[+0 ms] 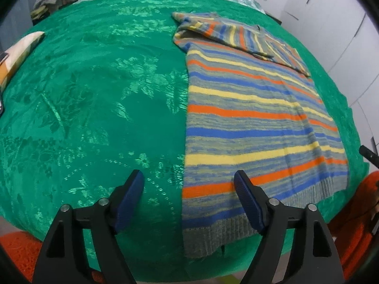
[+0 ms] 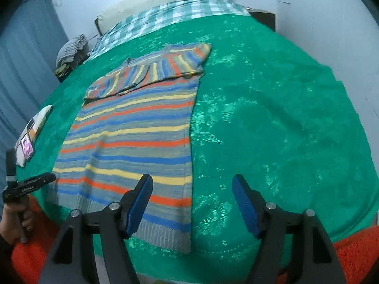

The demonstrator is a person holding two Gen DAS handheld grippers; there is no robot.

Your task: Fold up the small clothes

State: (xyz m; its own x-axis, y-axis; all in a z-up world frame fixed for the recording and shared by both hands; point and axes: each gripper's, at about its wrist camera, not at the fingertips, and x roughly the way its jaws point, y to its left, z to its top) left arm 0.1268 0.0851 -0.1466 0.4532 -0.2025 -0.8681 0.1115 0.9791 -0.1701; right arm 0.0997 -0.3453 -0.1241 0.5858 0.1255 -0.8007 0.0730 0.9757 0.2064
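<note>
A striped knit sweater (image 1: 255, 118) in blue, yellow, orange and grey lies flat on a green bedspread (image 1: 94, 94), its sleeves folded across the chest at the far end. Its ribbed hem is nearest me. My left gripper (image 1: 189, 184) is open and empty above the hem's left corner. In the right wrist view the sweater (image 2: 132, 137) lies left of centre on the bedspread (image 2: 272, 118). My right gripper (image 2: 192, 187) is open and empty above the hem's right corner. The left gripper's body (image 2: 26, 184) shows at the far left, held by a hand.
A pillow with a phone-like object (image 2: 30, 137) lies at the bed's left edge. A checked sheet (image 2: 165, 16) covers the head of the bed. A pile of clothes (image 2: 71, 49) sits beyond it. An orange rug (image 2: 355, 255) lies below the bed's foot.
</note>
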